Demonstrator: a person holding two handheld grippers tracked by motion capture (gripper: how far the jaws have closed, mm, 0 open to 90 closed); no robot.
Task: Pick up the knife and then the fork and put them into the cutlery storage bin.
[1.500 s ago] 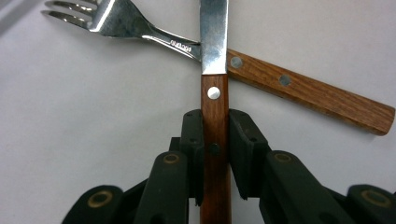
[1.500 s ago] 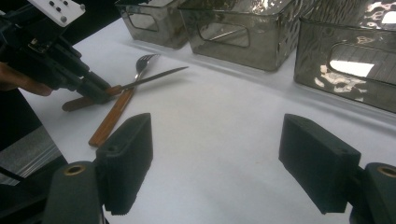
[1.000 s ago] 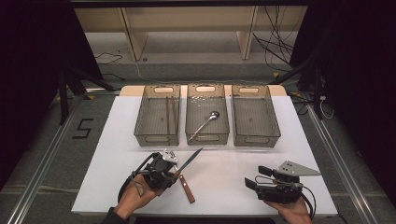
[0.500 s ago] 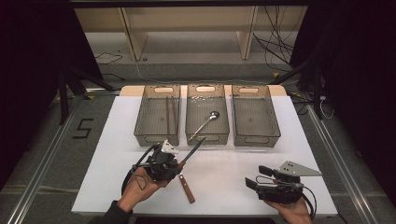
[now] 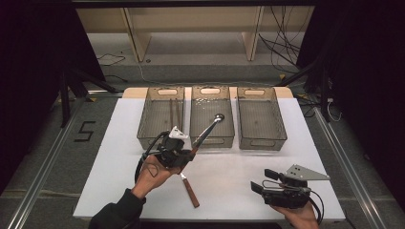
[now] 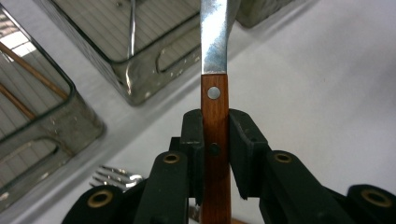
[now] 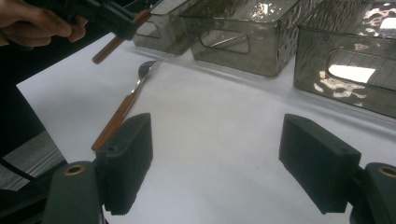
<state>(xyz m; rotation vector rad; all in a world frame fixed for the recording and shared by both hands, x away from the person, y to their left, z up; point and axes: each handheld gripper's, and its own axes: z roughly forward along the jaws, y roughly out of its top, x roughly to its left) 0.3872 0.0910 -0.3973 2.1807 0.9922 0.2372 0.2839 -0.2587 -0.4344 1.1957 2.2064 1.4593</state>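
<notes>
Sorting under way: left tool [image 5: 184, 153] clamped on wooden-handled steel knife [image 6: 215, 74], lifted just before the middle clear plastic bin [image 5: 212, 117]; wooden-handled fork [image 5: 188, 188] lies on white tabletop [image 5: 239, 171] nearer the person than that bin; right tool [image 7: 217, 161] idle, jaws apart.

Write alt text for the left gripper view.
The left gripper clamps the wooden handle of a knife, blade pointing up and away over a white table. Clear bins stand at upper left; a fork lies below them.
</notes>
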